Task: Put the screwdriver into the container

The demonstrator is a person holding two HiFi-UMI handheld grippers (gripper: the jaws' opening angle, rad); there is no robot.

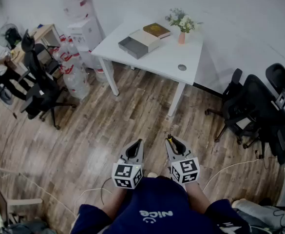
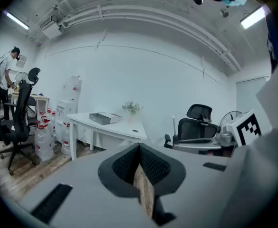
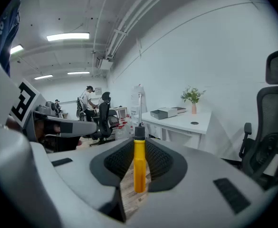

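Observation:
My right gripper is shut on a screwdriver with a yellow handle. Its black collar and metal shaft stick out upright past the jaw tips. In the head view the screwdriver shows as a small yellow spot at the right gripper's tip. My left gripper hangs beside it, shut with nothing in it. Both are held close to the person's chest, above the wooden floor. The container, a grey open box, lies on a white table well ahead of both grippers. The box also shows in the left gripper view and in the right gripper view.
A brown book and a vase of flowers stand on the table by the box. Black office chairs are at the right, another chair and water bottles at the left. White cables lie on the floor.

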